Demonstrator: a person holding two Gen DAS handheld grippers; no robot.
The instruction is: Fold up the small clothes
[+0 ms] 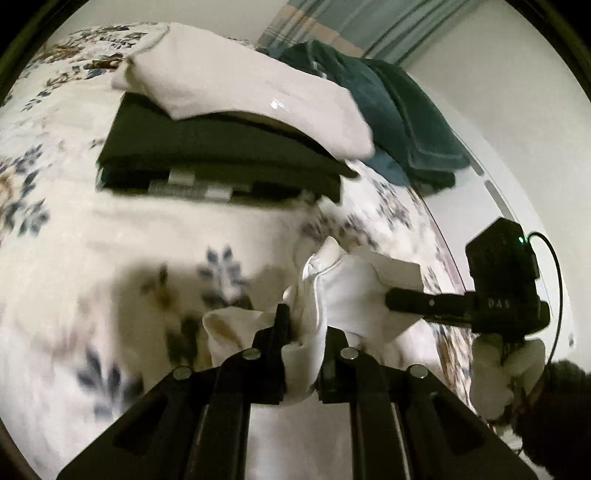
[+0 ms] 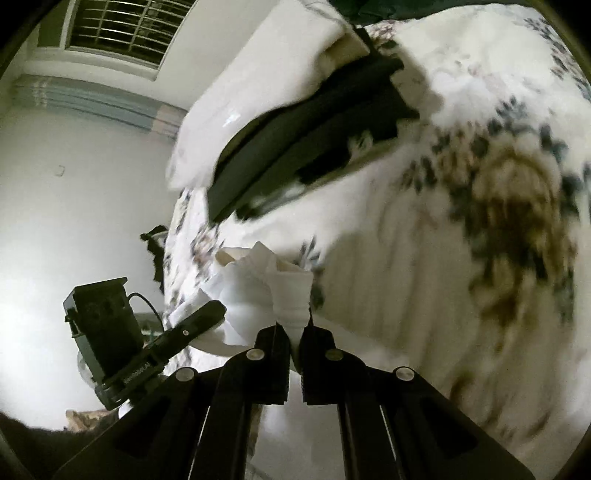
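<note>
A small white garment (image 1: 347, 291) hangs bunched between both grippers above the flowered bedspread (image 1: 74, 229). My left gripper (image 1: 304, 332) is shut on one bunched edge of it. My right gripper (image 2: 295, 325) is shut on another pinched edge (image 2: 291, 295). In the left wrist view the right gripper's fingers (image 1: 424, 304) come in from the right and hold the cloth. In the right wrist view the left gripper's finger (image 2: 195, 325) shows at lower left on the same cloth (image 2: 243, 291).
A stack of folded dark clothes (image 1: 221, 155) lies on the bed with a folded white piece (image 1: 251, 92) on top. A dark teal towel (image 1: 399, 110) lies behind, near the bed's edge. A white wall (image 2: 85, 177) and barred window (image 2: 122, 29) lie beyond.
</note>
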